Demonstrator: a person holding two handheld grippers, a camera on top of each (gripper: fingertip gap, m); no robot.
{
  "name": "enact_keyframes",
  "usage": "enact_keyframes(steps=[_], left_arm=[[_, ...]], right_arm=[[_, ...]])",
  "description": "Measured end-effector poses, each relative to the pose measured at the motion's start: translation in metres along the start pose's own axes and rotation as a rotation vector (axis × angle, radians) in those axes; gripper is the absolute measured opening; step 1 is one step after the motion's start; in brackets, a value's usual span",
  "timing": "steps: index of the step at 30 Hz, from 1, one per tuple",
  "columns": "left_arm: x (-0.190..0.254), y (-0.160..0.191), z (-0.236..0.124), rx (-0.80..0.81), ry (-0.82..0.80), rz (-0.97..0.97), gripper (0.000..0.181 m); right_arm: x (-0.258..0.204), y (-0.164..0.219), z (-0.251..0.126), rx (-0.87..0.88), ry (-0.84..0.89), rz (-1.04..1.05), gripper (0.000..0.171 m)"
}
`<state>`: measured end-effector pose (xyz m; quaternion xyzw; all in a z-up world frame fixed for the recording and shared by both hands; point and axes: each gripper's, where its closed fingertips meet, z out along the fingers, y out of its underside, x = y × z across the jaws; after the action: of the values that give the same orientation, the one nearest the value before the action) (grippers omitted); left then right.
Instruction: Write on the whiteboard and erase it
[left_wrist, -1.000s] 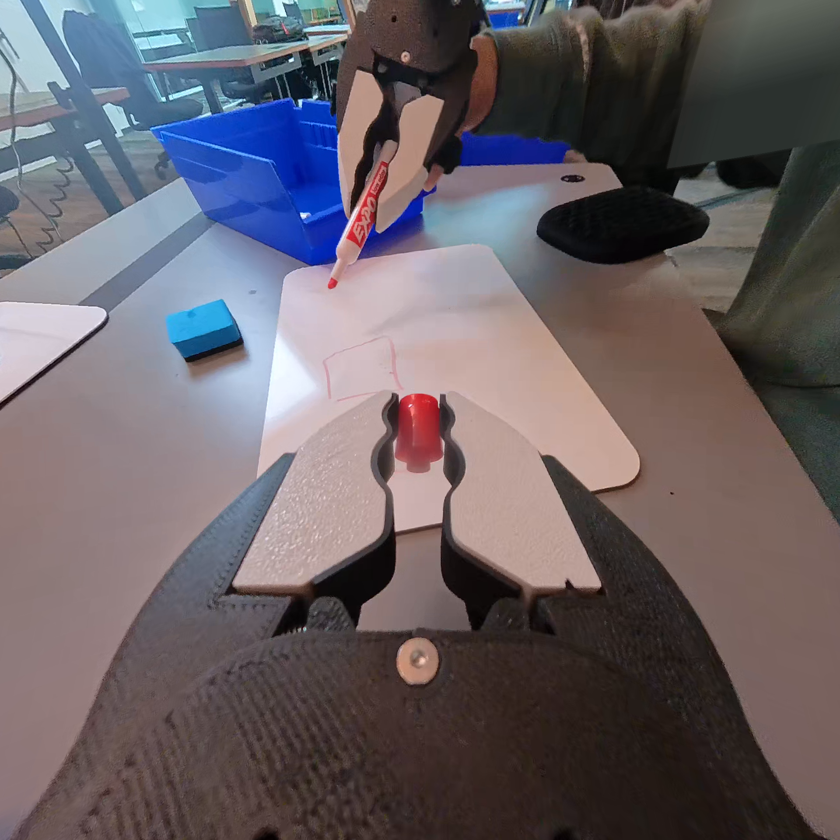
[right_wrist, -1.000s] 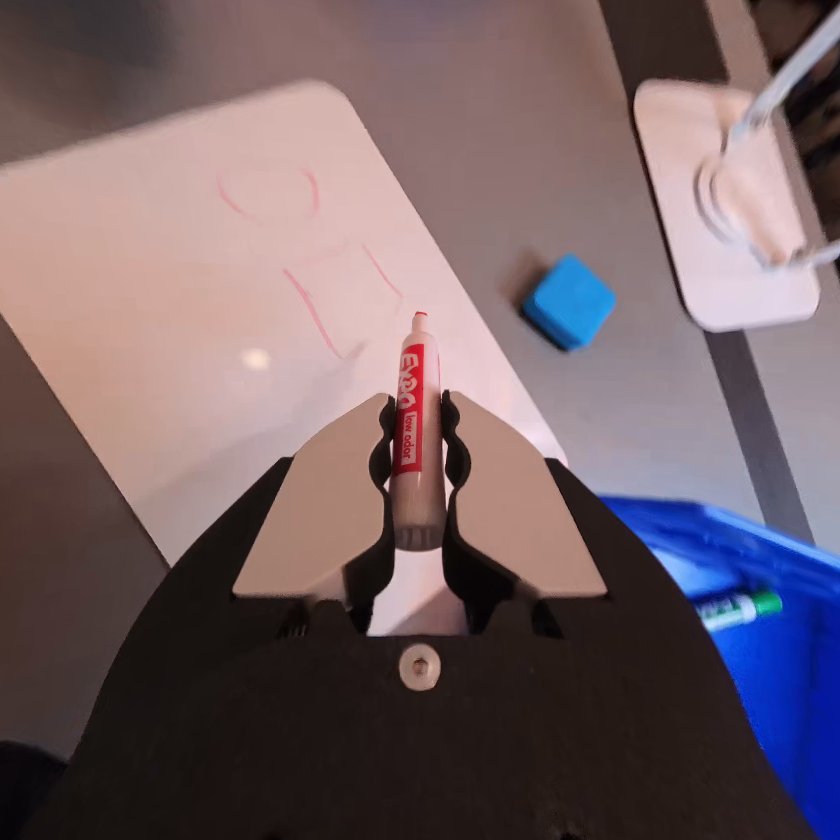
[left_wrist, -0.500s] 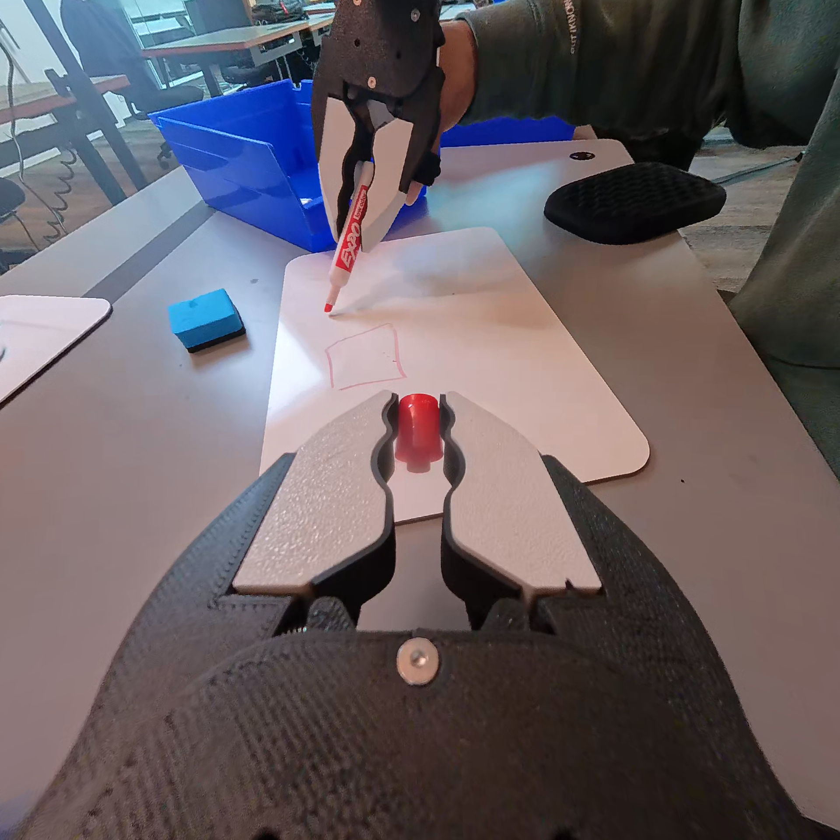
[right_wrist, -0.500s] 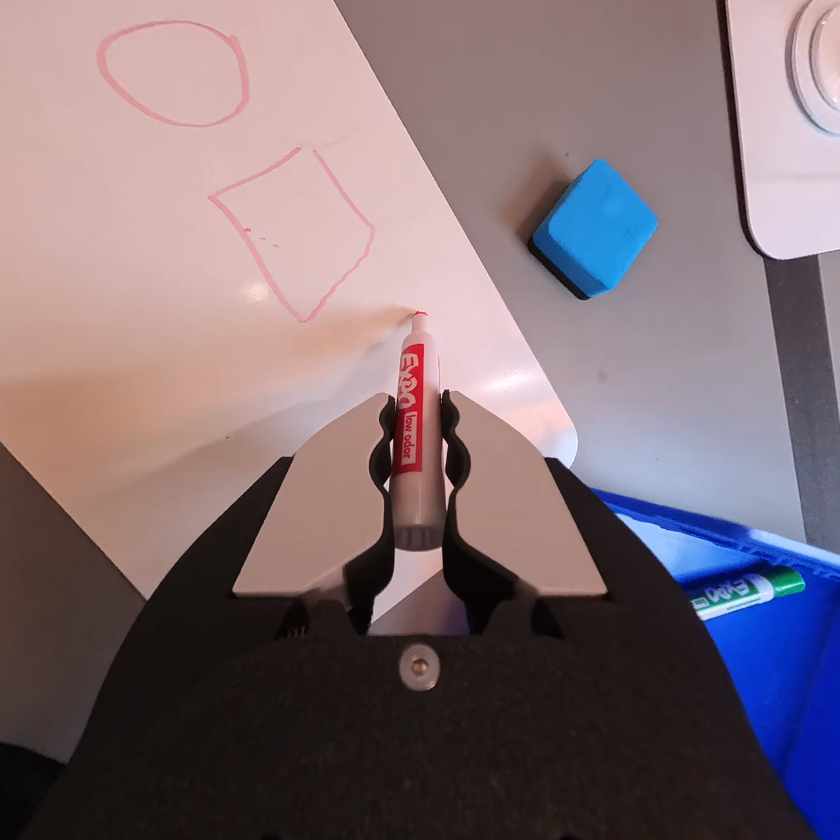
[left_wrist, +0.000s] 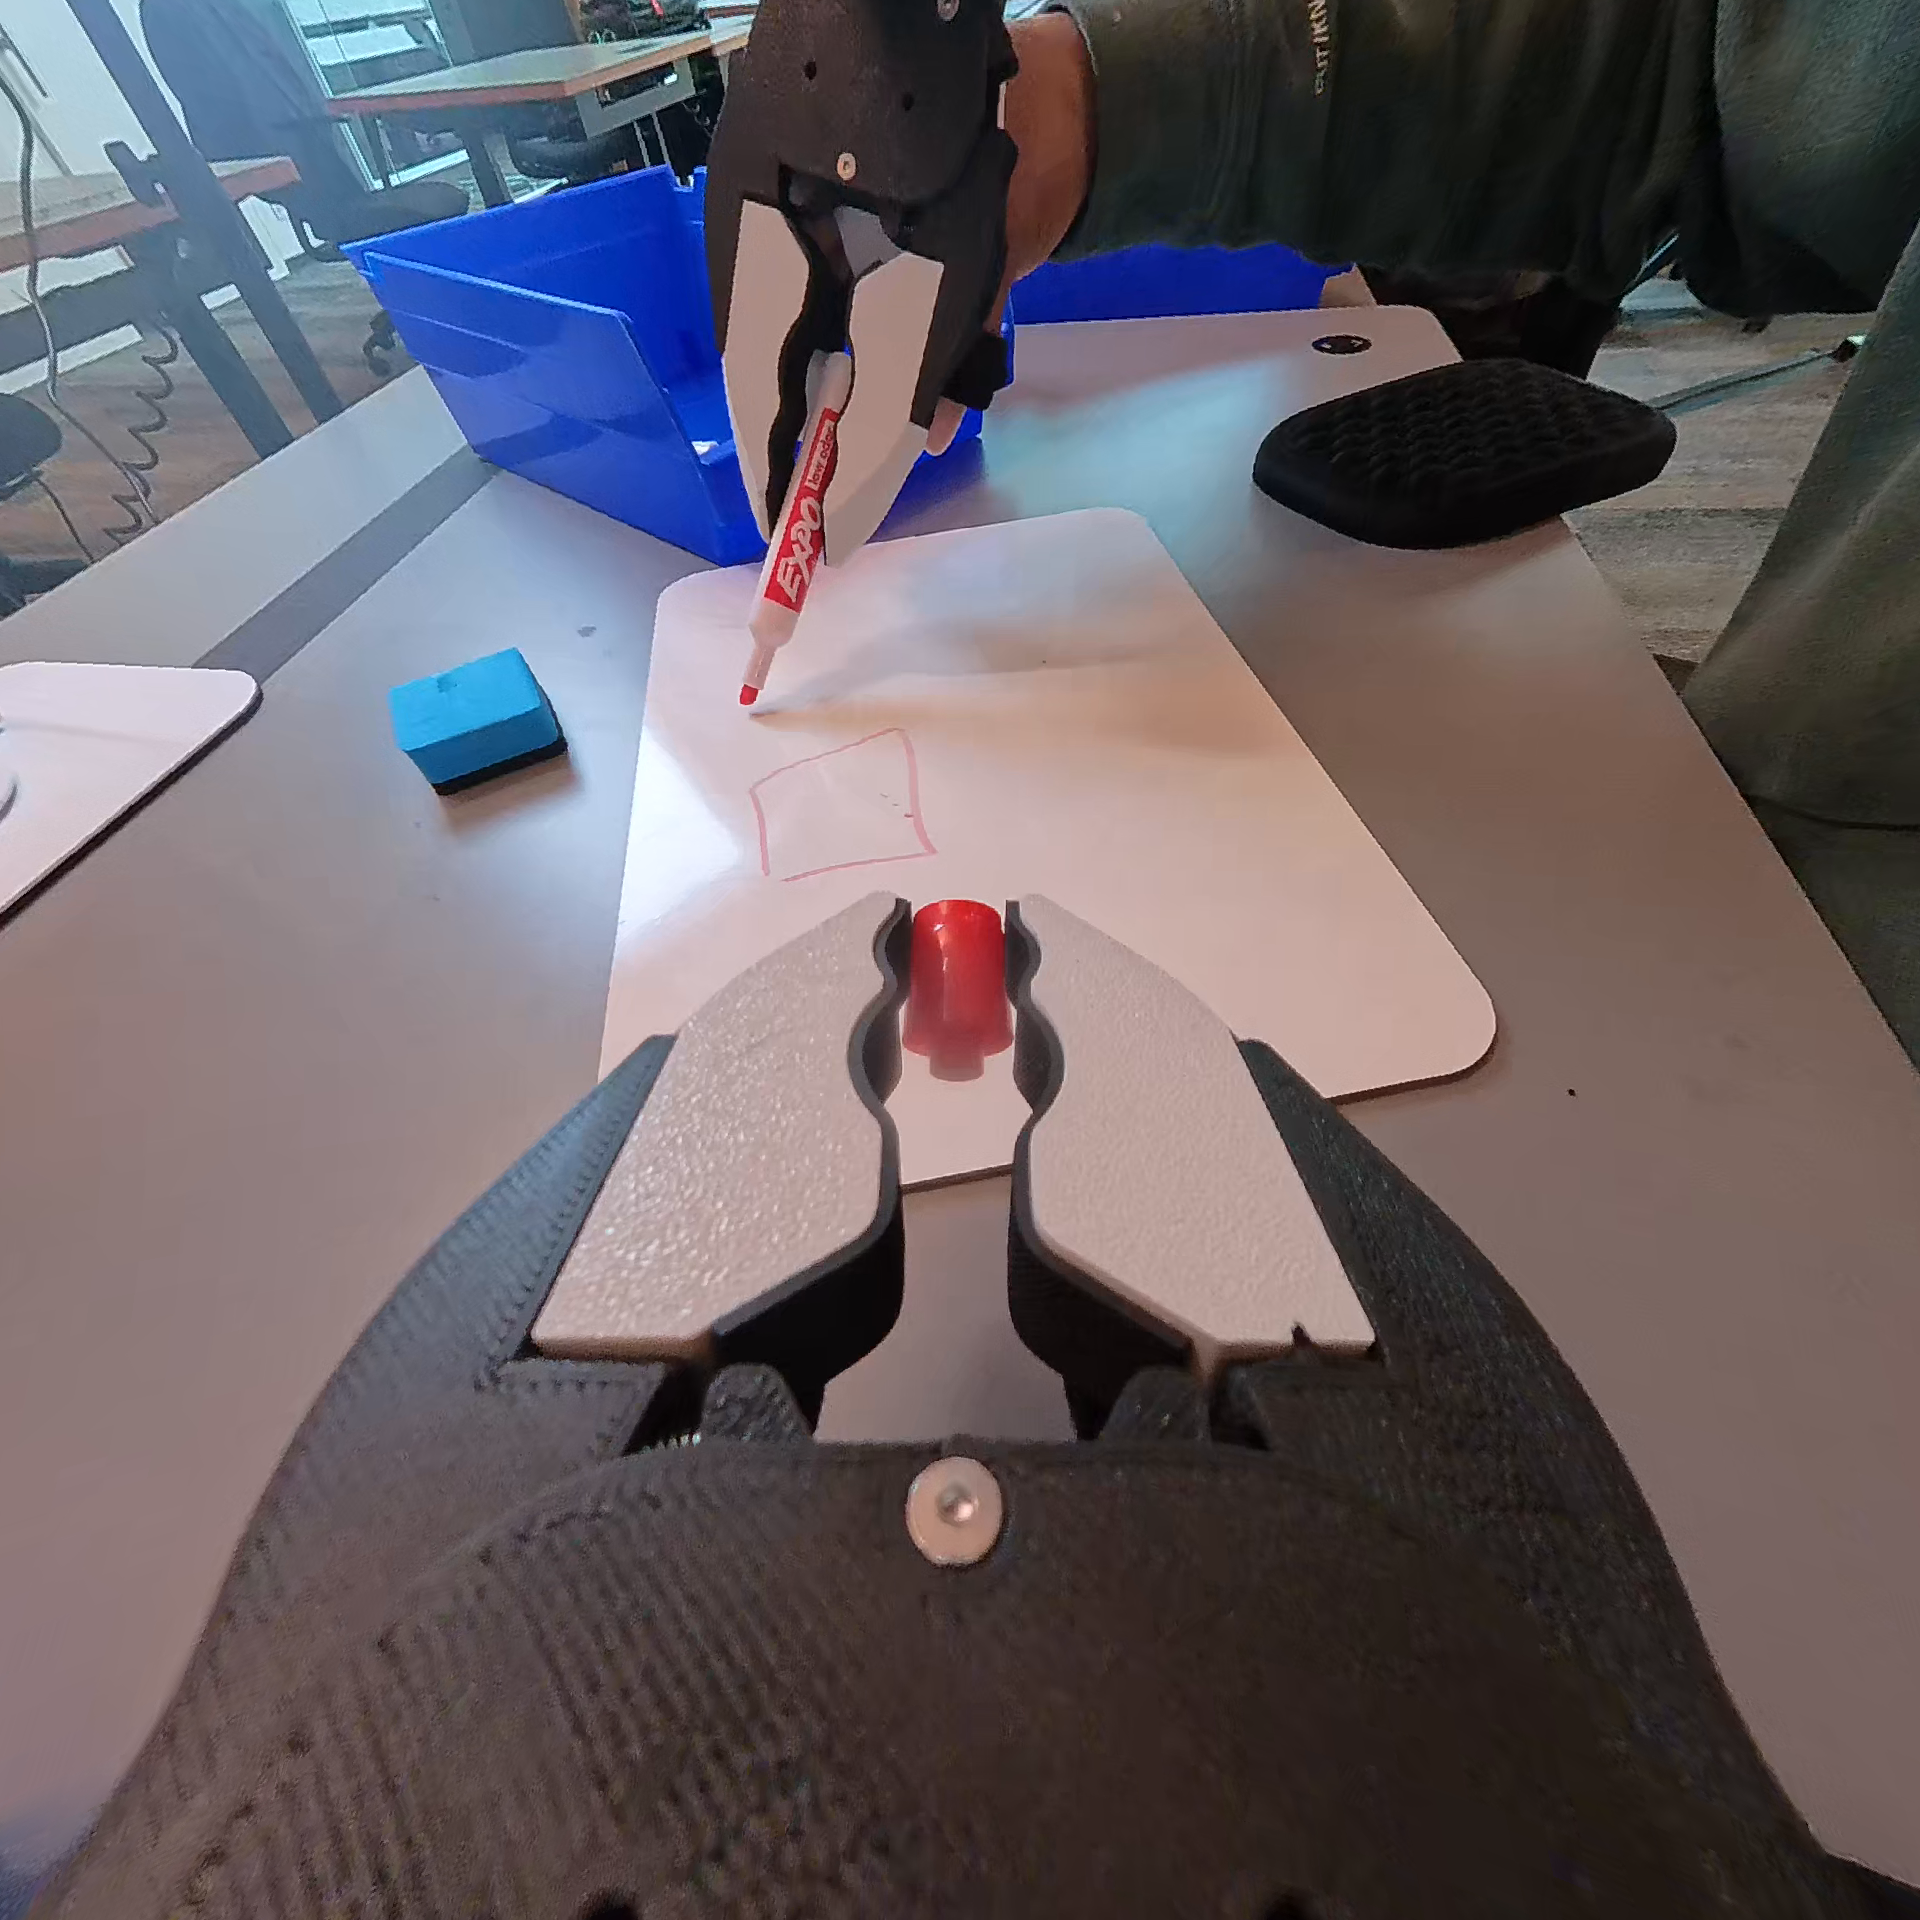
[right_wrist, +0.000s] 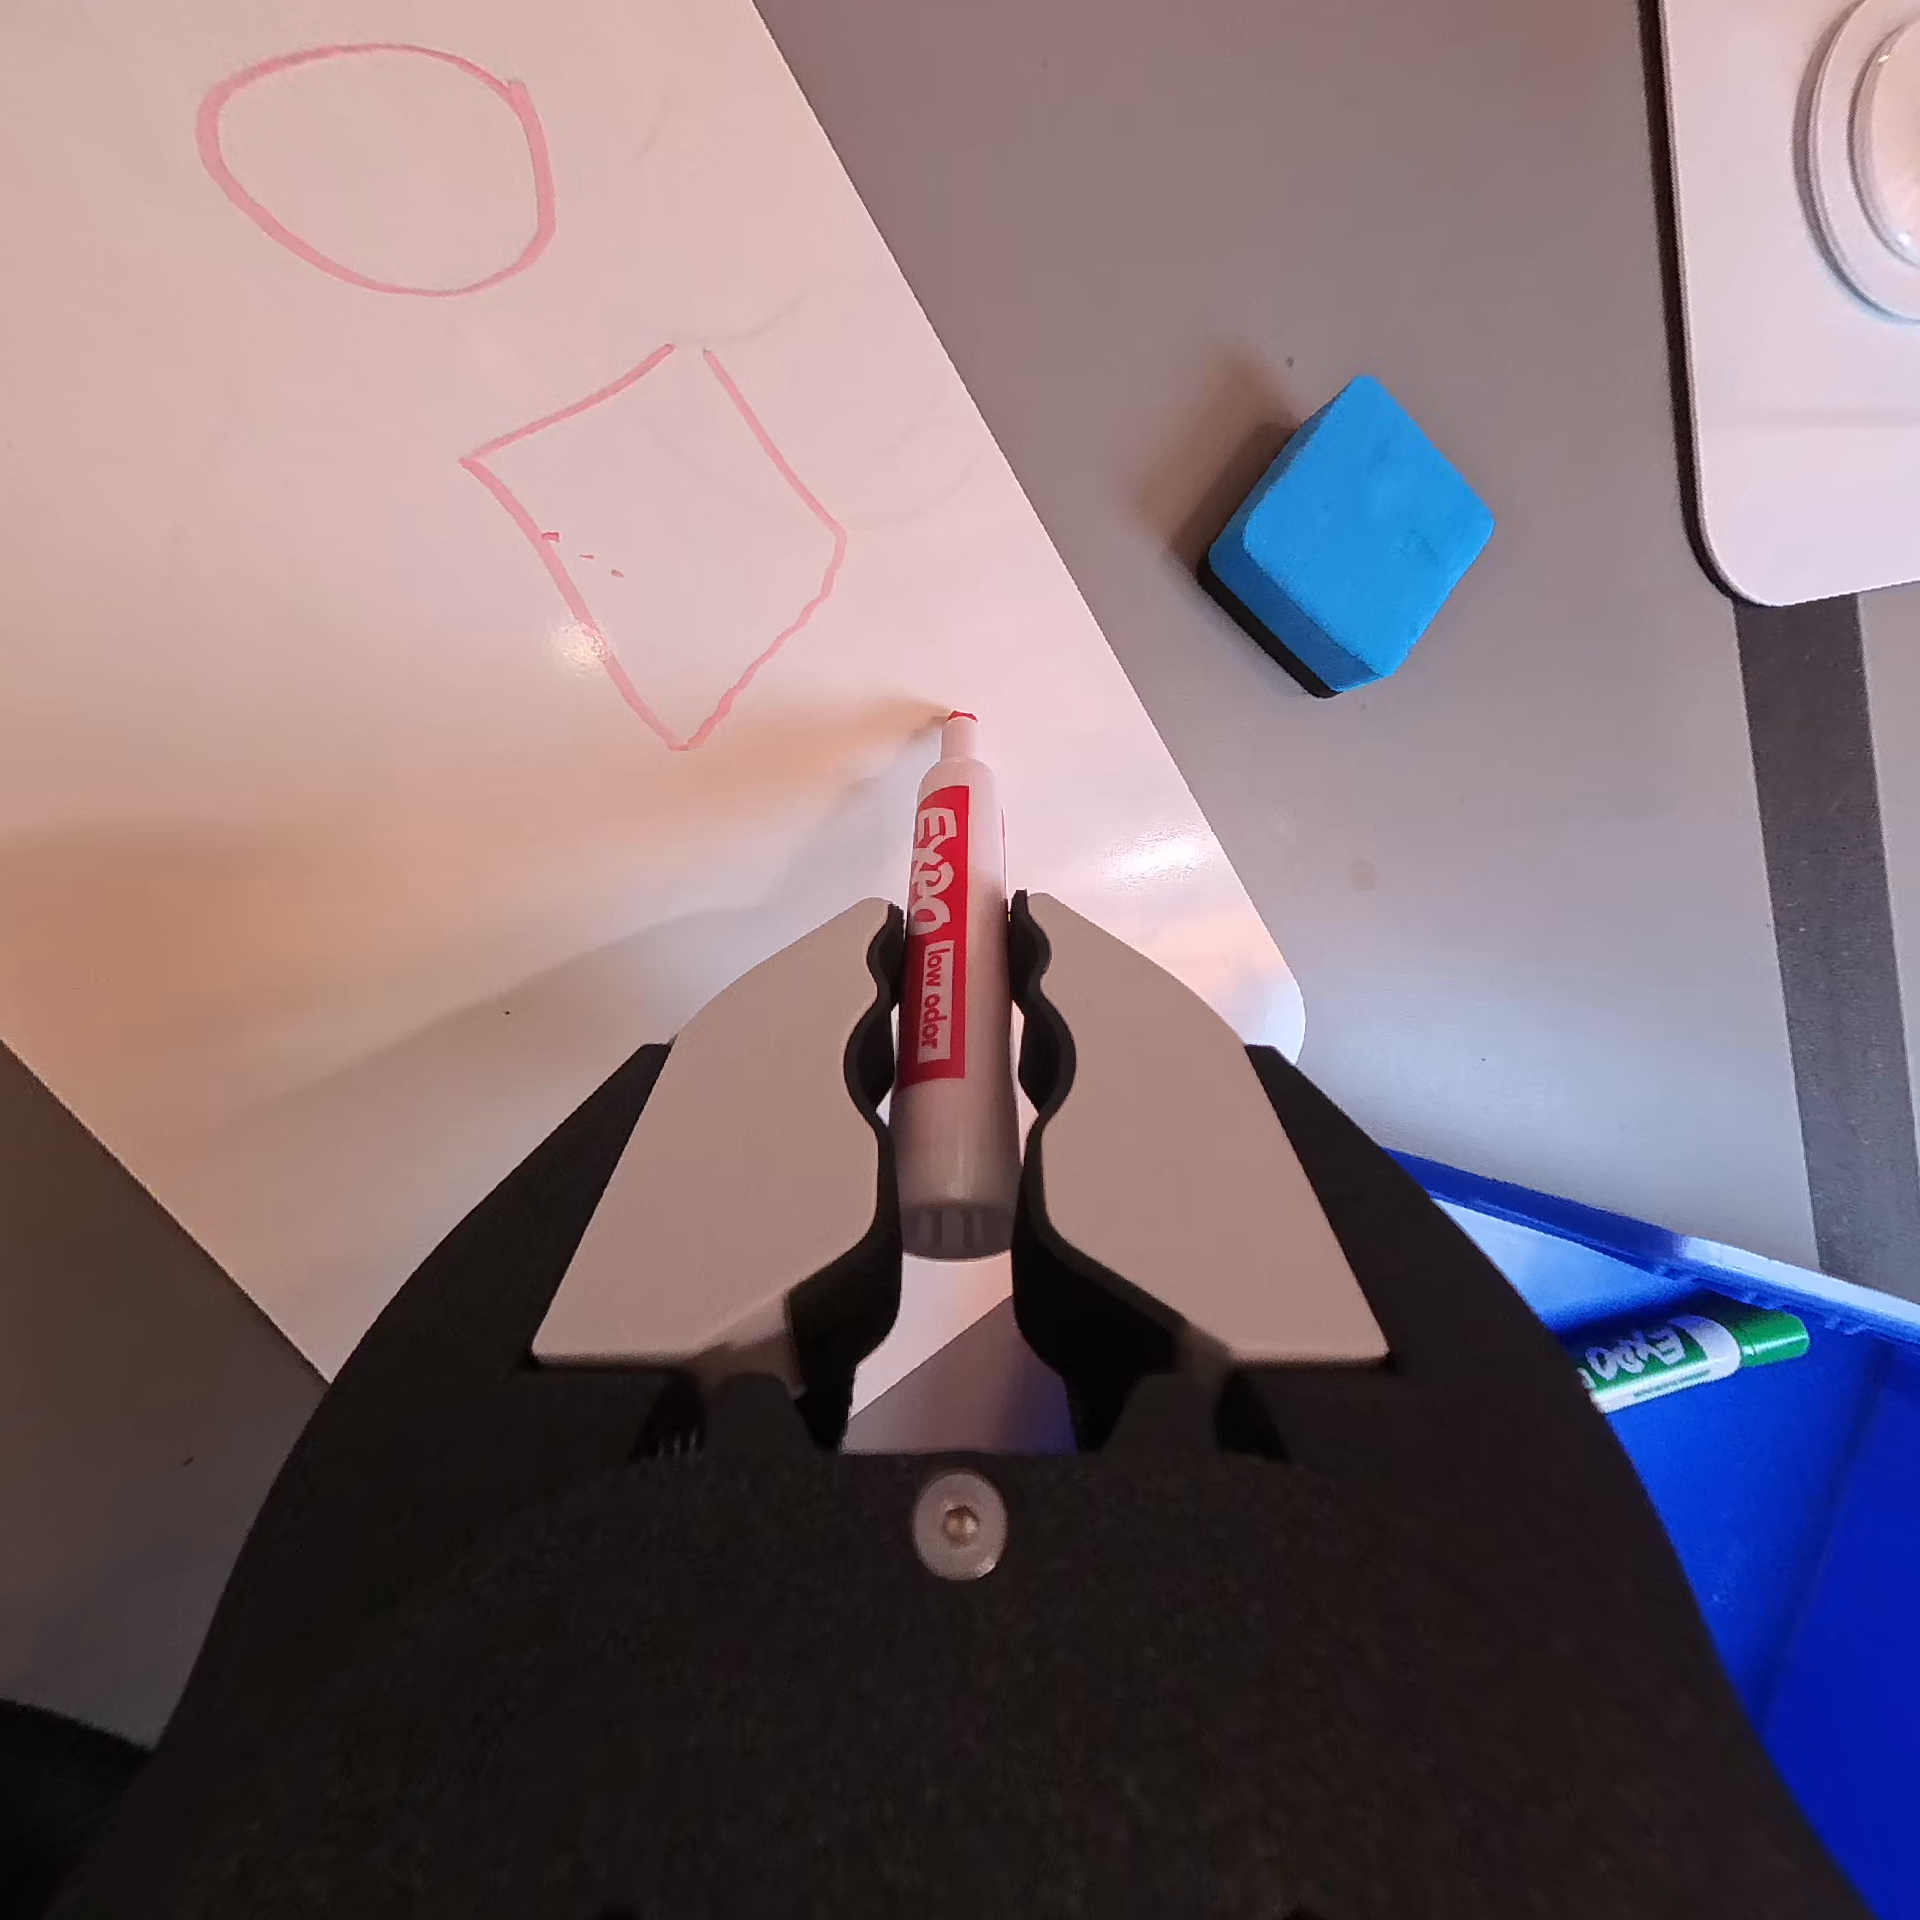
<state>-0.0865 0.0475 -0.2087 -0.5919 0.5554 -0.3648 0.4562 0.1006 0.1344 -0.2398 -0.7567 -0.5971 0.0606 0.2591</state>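
A white whiteboard (left_wrist: 1091, 790) lies flat on the grey table; it also shows in the right wrist view (right_wrist: 312, 644). It bears a red square outline (right_wrist: 665, 540) and a red circle outline (right_wrist: 374, 166). My right gripper (right_wrist: 951, 914) is shut on a red dry-erase marker (right_wrist: 951, 935), tip at or just above the board near the square's corner. It shows from the left wrist view (left_wrist: 831, 499) with the marker (left_wrist: 795, 551). My left gripper (left_wrist: 954, 914) is shut on the red marker cap (left_wrist: 954, 987) over the board's near edge. A blue eraser (left_wrist: 473, 717) lies left of the board, also in the right wrist view (right_wrist: 1351, 530).
A blue bin (left_wrist: 561, 353) stands behind the board, with a green marker (right_wrist: 1683, 1356) in it. A black pad (left_wrist: 1455, 447) lies at the far right. A second white board (left_wrist: 94, 748) lies at the left edge. A person's green sleeve (left_wrist: 1403, 135) reaches over the table.
My right gripper has brought the marker down and toward the square, so the tip now sits by the square's corner. The left gripper has kept still with the cap.
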Motion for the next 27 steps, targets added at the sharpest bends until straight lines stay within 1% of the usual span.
enact_keyframes(steps=[8, 10, 16, 19, 23, 27], left_arm=[[-0.002, 0.002, 0.0, -0.006, -0.007, -0.003, 0.017], [-0.002, 0.002, 0.0, -0.007, -0.007, -0.003, 0.017], [-0.003, 0.004, 0.0, -0.011, -0.008, -0.005, 0.017], [-0.004, 0.005, 0.002, -0.017, -0.007, -0.013, 0.017], [-0.007, 0.006, 0.001, -0.024, -0.03, -0.008, 0.017], [-0.014, 0.011, 0.0, -0.05, -0.066, 0.009, 0.017]], right_arm=[[-0.001, -0.001, 0.0, 0.039, 0.008, 0.021, 0.019], [-0.003, -0.007, 0.0, 0.096, 0.009, 0.05, 0.019], [-0.016, -0.022, 0.002, 0.356, 0.012, 0.209, 0.019], [-0.013, -0.028, 0.004, 0.426, 0.043, 0.27, 0.019], [-0.023, -0.039, 0.014, 0.434, 0.014, 0.239, 0.019], [-0.054, -0.073, 0.009, 0.516, -0.084, 0.109, 0.019]])
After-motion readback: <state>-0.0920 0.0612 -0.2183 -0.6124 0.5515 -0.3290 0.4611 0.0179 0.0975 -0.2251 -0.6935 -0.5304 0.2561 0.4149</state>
